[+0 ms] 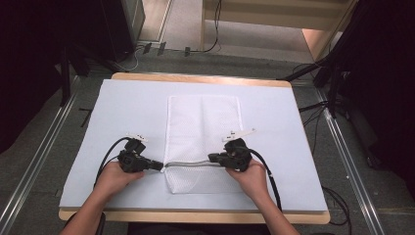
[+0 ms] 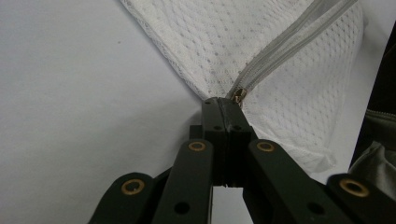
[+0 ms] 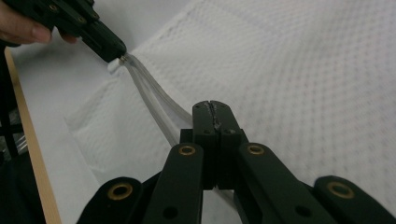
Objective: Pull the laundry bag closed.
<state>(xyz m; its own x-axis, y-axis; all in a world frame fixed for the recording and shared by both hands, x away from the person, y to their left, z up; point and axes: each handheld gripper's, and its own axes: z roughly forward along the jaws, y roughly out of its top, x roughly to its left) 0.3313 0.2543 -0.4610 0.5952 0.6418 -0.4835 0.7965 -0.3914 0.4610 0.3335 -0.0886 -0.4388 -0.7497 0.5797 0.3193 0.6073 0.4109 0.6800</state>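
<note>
Mesh bag [image 1: 203, 132]: white see-through laundry-type bag, lying flat in the middle of the table [image 1: 274, 83] on a pale sheet [image 1: 127, 107], long side running away from the person.

Zipper [image 1: 188, 164]: grey, runs across the bag near the end closest to the person. It arches up a little off the cloth between the two grippers, so that stretch isn't lying flat.

Left gripper [image 1: 159, 166]: jaws pressed fully together, pinching the bag's left edge right where the zipper ends. In the left gripper view [image 2: 218, 103] you can see the little brass end of the zipper [image 2: 239, 94] sitting just past the jaw tips.

Right gripper [image 1: 211, 157]: jaws also squeezed together, sitting over the zipper line toward the bag's right side. In the right gripper view [image 3: 212, 106] the grey zipper tape [image 3: 154, 105] runs up to the jaws and seems to be nipped between them, but I can't tell exactly which bit of it they've got.

Hands: left hand [image 1: 113, 177] and right hand [image 1: 253, 177] each wrapped around a gripper, at the near end of the bag.
</note>
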